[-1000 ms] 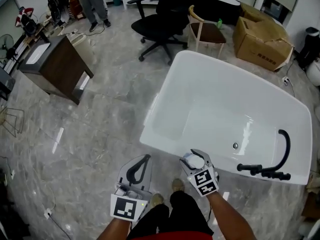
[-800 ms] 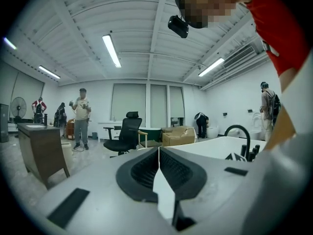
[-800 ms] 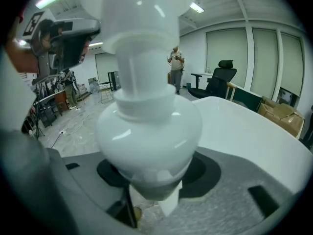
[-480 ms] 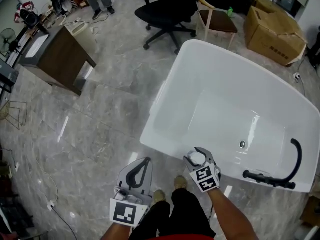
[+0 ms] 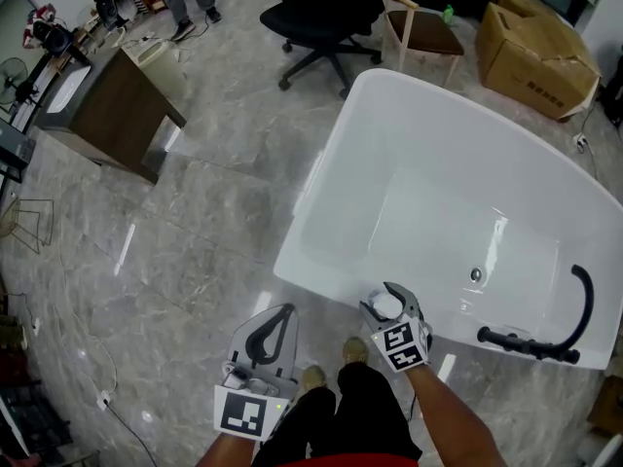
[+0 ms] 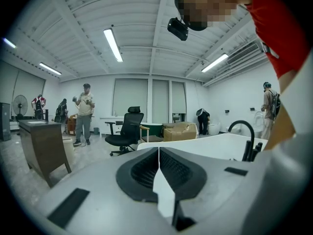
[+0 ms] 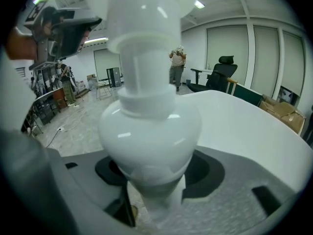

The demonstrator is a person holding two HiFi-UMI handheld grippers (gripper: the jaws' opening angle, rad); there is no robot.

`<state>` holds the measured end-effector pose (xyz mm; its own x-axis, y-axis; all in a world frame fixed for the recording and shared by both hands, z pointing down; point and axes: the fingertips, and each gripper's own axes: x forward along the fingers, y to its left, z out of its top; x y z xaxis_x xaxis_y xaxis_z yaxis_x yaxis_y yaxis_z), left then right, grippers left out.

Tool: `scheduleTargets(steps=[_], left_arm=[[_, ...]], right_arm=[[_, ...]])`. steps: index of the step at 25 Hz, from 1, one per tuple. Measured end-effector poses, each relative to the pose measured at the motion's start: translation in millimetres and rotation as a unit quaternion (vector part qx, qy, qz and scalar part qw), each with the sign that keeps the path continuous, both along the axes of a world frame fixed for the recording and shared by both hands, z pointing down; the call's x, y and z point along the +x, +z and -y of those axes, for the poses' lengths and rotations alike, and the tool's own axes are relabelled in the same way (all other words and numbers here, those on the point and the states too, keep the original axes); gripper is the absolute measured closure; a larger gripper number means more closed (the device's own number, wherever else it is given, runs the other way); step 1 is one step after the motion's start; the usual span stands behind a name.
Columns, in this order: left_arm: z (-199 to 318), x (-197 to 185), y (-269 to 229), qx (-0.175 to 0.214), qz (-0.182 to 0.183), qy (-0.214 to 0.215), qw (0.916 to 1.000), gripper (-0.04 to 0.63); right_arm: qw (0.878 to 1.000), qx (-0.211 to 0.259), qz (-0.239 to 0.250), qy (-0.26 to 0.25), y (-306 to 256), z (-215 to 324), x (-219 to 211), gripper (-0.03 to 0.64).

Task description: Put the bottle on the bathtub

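We are carrying the left hand-held gripper (image 5: 281, 312) idle at our left side, its jaws pressed together on nothing, pointing out over the marble floor (image 5: 195, 232). It is staying clear, since this job seems to need only one hand. To its right, the right hand-held gripper (image 5: 391, 298) is clamping the white bottle (image 7: 149, 126) low on its rounded body, neck pointing up and away from us. That low hold is probably leaving the base free to meet a flat ledge. Just beyond this hand-held gripper's tips, the near rim of the bathtub (image 5: 316, 188) is running across, so the bottle is hanging in the air at the edge of the surface, not yet resting on it. Farther right of that hand-held gripper, the black faucet (image 5: 545, 334) is occupying the ledge, so we are judging the bare rim straight ahead to be the safer landing spot.
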<state>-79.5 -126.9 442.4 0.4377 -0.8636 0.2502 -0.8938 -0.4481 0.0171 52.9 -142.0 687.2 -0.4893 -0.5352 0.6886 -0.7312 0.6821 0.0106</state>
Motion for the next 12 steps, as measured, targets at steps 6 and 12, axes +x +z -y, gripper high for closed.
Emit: scheduleTargets(steps=[6, 12], left_arm=[[-4, 3, -9, 0.004, -0.007, 0.011, 0.9999, 0.583], [-18, 6, -28, 0.023, -0.017, 0.033, 0.9991, 0.583]], right_arm=[[1.000, 0.017, 0.014, 0.015, -27, 0, 5, 0.296], [0.997, 0.061, 0.036, 0.031, -97, -14, 12, 0.296]])
